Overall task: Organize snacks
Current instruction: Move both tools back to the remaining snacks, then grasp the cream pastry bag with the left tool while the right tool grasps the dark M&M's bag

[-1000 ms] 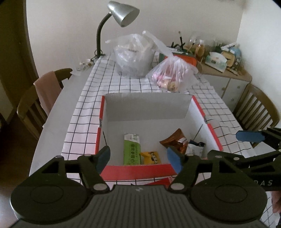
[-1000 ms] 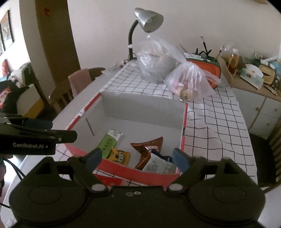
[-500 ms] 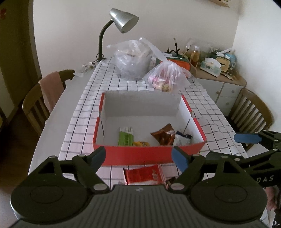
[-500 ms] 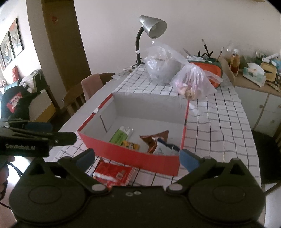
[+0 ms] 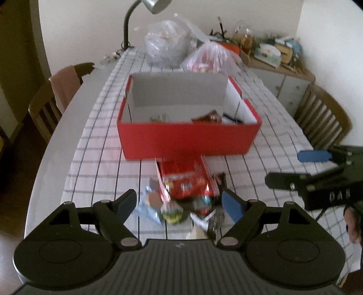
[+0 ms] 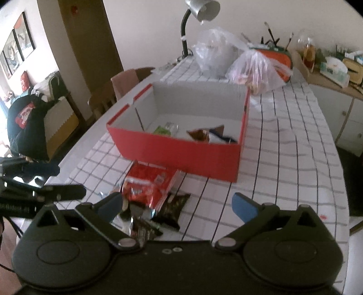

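Left wrist view: left gripper tilts down, jaws apart.

Both wrist views tilt down over the table's near end, sharing the red box.

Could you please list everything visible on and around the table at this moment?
Cardboard box: one, red outside, grey inside, mid-table; a few snack packets inside.
Loose snack packets: several, mostly red and dark, heaped before the box.
Plastic bags: two, clear, behind the box.
Desk lamp: one, silver, far end.
Checked tablecloth: one, white.
Wooden chairs: brown, at the table's sides.
Left gripper: open, empty.
Right gripper: open, empty.
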Demonstrator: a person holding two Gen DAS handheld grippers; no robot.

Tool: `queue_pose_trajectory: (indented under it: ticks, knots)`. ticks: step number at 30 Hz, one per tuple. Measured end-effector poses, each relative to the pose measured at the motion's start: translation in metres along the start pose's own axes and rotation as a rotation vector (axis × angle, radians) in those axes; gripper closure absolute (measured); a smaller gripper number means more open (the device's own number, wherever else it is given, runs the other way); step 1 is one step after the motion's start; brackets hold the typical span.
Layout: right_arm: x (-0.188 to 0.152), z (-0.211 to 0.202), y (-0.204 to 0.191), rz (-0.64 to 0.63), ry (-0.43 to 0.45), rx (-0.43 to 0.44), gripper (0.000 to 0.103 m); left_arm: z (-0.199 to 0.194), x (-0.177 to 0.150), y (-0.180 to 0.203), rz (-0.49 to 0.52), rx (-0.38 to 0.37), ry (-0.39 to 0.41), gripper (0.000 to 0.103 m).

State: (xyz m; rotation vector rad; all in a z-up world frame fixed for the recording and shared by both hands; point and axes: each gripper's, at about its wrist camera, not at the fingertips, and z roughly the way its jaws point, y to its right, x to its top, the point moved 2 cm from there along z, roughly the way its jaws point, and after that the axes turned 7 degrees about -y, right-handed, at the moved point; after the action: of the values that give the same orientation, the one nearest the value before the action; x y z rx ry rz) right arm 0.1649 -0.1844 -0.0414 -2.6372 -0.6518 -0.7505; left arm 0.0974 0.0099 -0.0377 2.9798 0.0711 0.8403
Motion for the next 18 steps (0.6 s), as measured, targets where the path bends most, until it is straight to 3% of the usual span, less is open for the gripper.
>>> queue_pose_trajectory:
  ticks: [9, 18]
  knots:
    - [-0.028, 0.035, -0.009, 0.034, -0.112, 0.010, 0.001, 0.028, -0.044, 0.012, 0.103, -0.045, -0.097, 0.021]
    - [-0.034, 0.073, -0.027, 0.069, -0.202, -0.004, 0.006, 0.054, -0.064, 0.024, 0.188, -0.093, -0.146, 0.021]
